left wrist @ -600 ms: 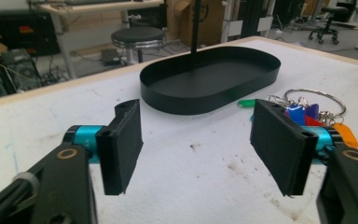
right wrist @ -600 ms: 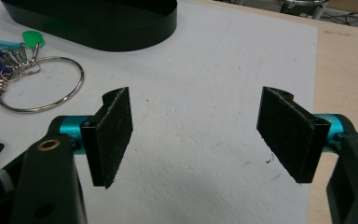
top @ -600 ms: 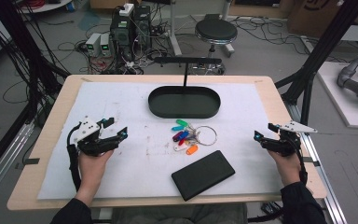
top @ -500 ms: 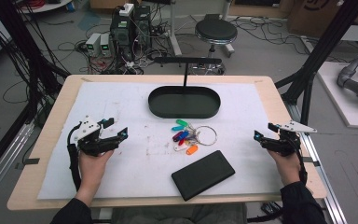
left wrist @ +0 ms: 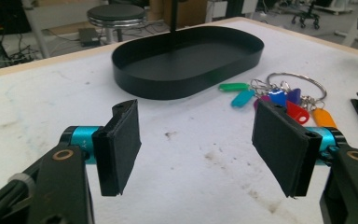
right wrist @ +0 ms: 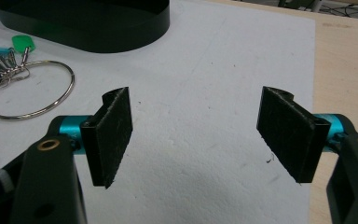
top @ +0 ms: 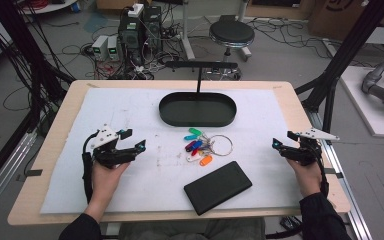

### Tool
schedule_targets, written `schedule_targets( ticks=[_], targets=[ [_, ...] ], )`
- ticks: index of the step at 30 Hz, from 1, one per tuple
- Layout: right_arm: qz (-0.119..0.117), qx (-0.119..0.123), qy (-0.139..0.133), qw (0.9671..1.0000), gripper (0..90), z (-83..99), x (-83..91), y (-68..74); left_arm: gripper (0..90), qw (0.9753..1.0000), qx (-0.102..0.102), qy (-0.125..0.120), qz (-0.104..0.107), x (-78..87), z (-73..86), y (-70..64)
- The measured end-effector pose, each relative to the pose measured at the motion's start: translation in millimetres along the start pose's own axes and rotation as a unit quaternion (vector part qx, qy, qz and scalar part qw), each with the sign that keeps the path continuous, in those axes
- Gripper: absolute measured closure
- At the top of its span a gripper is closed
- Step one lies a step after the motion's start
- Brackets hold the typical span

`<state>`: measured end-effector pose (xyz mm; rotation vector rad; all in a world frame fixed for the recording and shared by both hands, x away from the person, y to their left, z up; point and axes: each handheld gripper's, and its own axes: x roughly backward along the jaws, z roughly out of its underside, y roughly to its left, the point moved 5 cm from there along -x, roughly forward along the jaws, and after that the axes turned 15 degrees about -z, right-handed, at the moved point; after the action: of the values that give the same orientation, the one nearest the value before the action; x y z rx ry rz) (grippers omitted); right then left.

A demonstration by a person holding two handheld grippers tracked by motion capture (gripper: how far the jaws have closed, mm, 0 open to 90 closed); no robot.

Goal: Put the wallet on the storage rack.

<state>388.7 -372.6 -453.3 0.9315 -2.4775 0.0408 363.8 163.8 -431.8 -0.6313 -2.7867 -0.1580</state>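
a bunch of keys with coloured plastic tags on a metal ring lies on the white table mat, just in front of the black oval metal tray, with a flat black rectangular case nearer the person. the left gripper sits well to the left of the tray and the right gripper well to its right. both hold their jaws spread wide over bare mat, gripping nothing.

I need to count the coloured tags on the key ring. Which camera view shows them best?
The left gripper view: the key ring lies close, with its green, teal, blue, purple, red and orange tags apart. The high view has the whole bunch, but small. The right gripper view catches the big ring and few tags.
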Motion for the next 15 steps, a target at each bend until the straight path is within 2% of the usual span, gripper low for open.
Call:
schedule_targets(
  ticks=[1,4,6,8,9,11,12,13,14,15],
  targets=[
    [-0.001,-0.001,0.002,1.0000,26.9,0.2,-0.3,0.6,32.3,0.9999,-0.009,0.003,0.007,-1.8,-1.2,-4.8],
    [-0.004,0.002,0.003,1.0000,27.0,0.1,-1.4,1.7,32.3,0.9999,-0.008,0.004,0.015,-3.5,-2.0,-10.7],
    [-0.006,0.001,0.004,1.0000,26.9,0.4,-2.0,2.7,32.3,0.9997,-0.009,0.007,0.023,-5.1,-2.1,-15.0],
    [-0.008,0.002,0.007,0.9999,27.0,0.6,-2.8,3.7,32.8,0.9990,-0.009,0.015,0.040,-7.0,-0.9,-22.2],
    [-0.008,0.002,0.007,0.9999,27.0,0.6,-2.8,3.7,32.9,0.9990,-0.009,0.015,0.040,-7.0,-0.9,-22.2],
    [-0.008,0.006,0.007,0.9999,27.0,0.4,-3.5,4.2,32.9,0.9980,-0.004,0.023,0.059,-7.2,-0.2,-28.6],
    [-0.008,0.006,0.009,0.9999,27.0,0.4,-3.3,5.1,32.9,0.9971,-0.006,0.024,0.071,-6.5,0.6,-36.5],
    [-0.008,0.007,0.008,0.9999,27.0,0.3,-3.4,5.2,32.9,0.9971,-0.006,0.024,0.071,-6.5,0.6,-36.5],
    [-0.009,0.007,0.009,0.9999,27.0,0.4,-3.4,5.4,32.9,0.9959,-0.012,0.027,0.085,-5.5,1.7,-45.9],
    [-0.009,0.008,0.009,0.9999,27.0,0.4,-3.4,5.3,32.9,0.9959,-0.012,0.027,0.085,-5.5,1.7,-45.9]
  ],
)
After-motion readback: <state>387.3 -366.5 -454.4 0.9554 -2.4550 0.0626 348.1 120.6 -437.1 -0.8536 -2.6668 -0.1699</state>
